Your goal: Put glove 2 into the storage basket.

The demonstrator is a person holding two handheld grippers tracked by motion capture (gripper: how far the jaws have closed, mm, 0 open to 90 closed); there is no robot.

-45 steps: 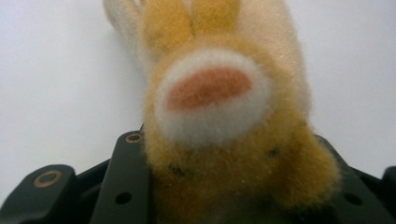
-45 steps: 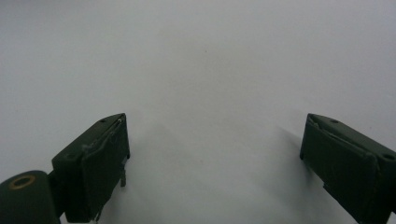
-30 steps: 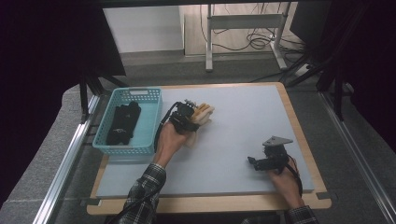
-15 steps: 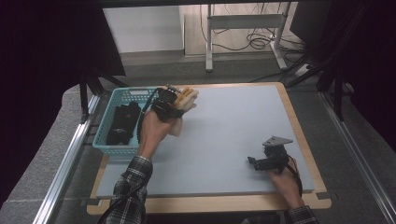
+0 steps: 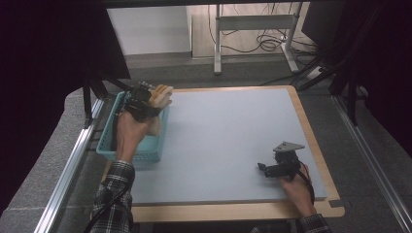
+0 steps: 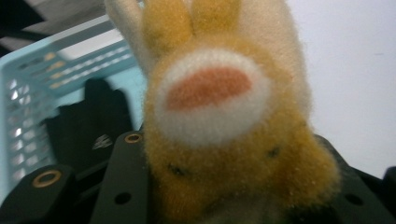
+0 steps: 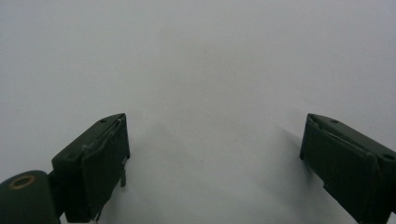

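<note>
My left gripper (image 5: 145, 99) is shut on a furry yellow and cream stuffed toy (image 5: 160, 94) and holds it above the right rim of the light blue basket (image 5: 145, 151). In the left gripper view the stuffed toy (image 6: 219, 116) fills the space between the jaws, with its white and orange patch facing the camera. The blue basket (image 6: 42, 70) lies behind it with a black item (image 6: 88, 126) inside. My right gripper (image 5: 265, 169) rests low over the grey mat at the front right, jaws open and nothing between them (image 7: 212, 158).
The grey mat (image 5: 228, 136) covers a wooden table (image 5: 233, 211). A metal rail (image 5: 73, 165) runs along the left side. A desk frame and cables (image 5: 257, 29) stand on the floor beyond the table.
My left hand has carried the stuffed toy left and upward from the mat to above the basket's right rim. The right gripper has stayed in place.
</note>
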